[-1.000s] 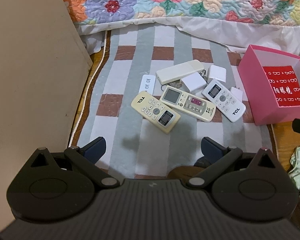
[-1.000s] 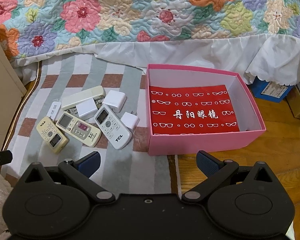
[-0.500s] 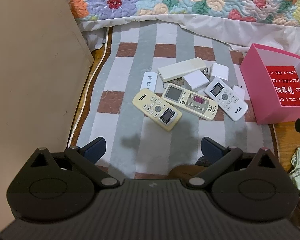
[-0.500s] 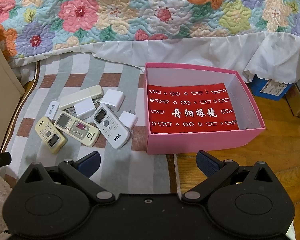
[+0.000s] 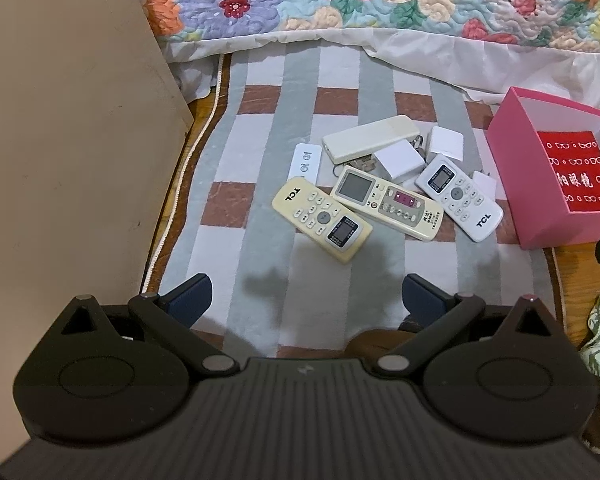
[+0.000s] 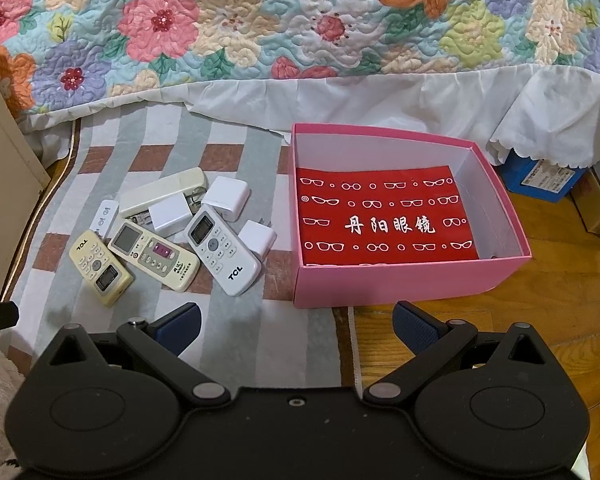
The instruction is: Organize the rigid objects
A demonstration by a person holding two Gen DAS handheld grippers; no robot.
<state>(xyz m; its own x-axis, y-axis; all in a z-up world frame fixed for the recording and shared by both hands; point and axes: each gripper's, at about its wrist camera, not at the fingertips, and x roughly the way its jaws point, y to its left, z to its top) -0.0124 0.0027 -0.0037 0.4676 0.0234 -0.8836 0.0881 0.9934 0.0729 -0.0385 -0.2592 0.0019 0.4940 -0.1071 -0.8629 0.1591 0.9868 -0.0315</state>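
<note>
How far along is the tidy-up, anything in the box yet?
Nothing done: the pink box holds only its red printed liner. Nothing in hand: left gripper and right gripper hover with jaws open and empty. All left: remotes, including the white TCL remote, and the white chargers lie clustered on the rug.

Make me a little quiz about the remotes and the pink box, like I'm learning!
1. True or false: the pink box already has a remote inside.
2. How many remotes show the letters TCL?
3. Which lies nearest the box: A) the yellow remote, B) the white remote, C) the small slim remote?

Key
1. False: only a red sheet lies in it.
2. Two, the yellow and the white one.
3. B.

Both hand-held grippers, left and right, are open and empty.
</note>
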